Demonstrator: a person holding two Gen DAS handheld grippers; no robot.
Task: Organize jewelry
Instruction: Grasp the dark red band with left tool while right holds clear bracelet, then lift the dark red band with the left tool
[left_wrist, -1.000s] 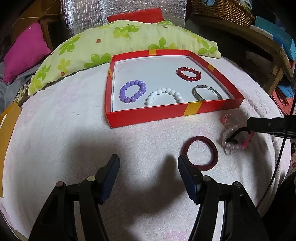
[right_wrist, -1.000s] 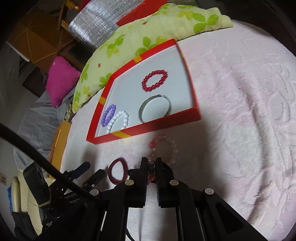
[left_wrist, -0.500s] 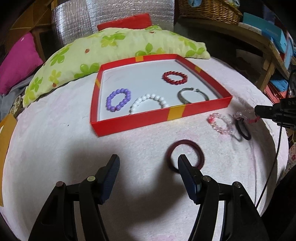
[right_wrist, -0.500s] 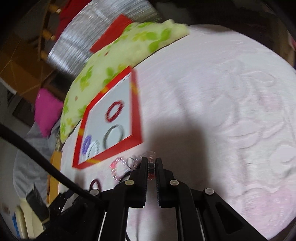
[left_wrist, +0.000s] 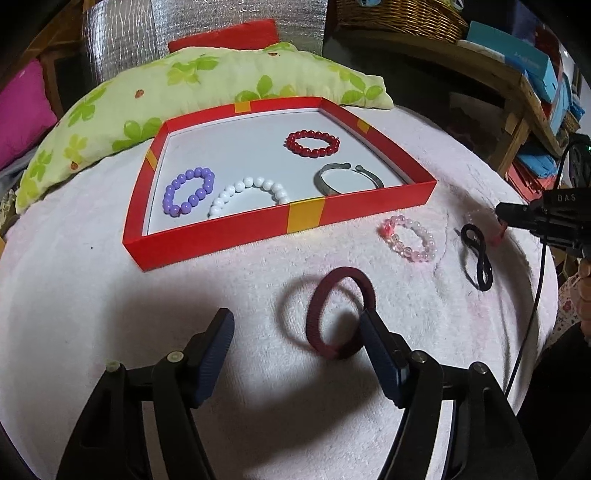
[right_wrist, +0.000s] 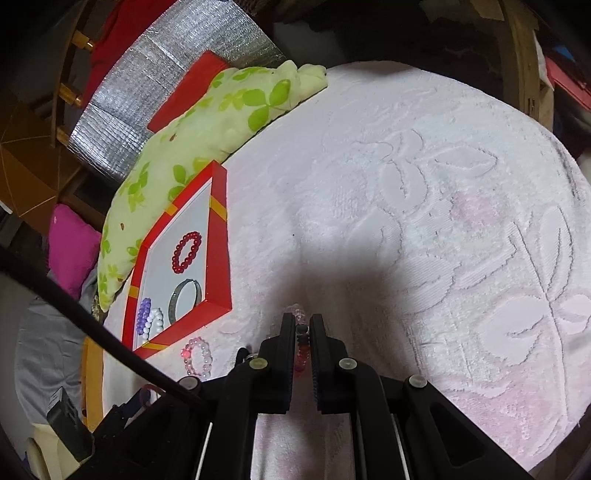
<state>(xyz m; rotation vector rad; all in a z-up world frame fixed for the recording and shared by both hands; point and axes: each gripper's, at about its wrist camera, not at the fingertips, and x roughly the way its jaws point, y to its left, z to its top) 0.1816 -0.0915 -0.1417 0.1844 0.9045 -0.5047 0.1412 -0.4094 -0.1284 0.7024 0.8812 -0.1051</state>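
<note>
A red tray holds a purple bead bracelet, a white one, a red one and a silver bangle. On the towel in front lie a pink bead bracelet and a black hair tie. A maroon bangle stands tilted against the right fingertip of my left gripper, whose jaws are opening and do not press on it. My right gripper is shut on a clear-pink bead bracelet, held over the towel right of the tray.
A green-flowered pillow lies behind the tray, with a magenta cushion at the far left. A wooden shelf with boxes and a wicker basket stands at the right. The white towel covers the surface.
My right gripper carried the clear-pink bracelet off to the right, away from the tray, leaving the black hair tie on the towel. My left gripper moved forward to the maroon bangle, which now tilts up.
</note>
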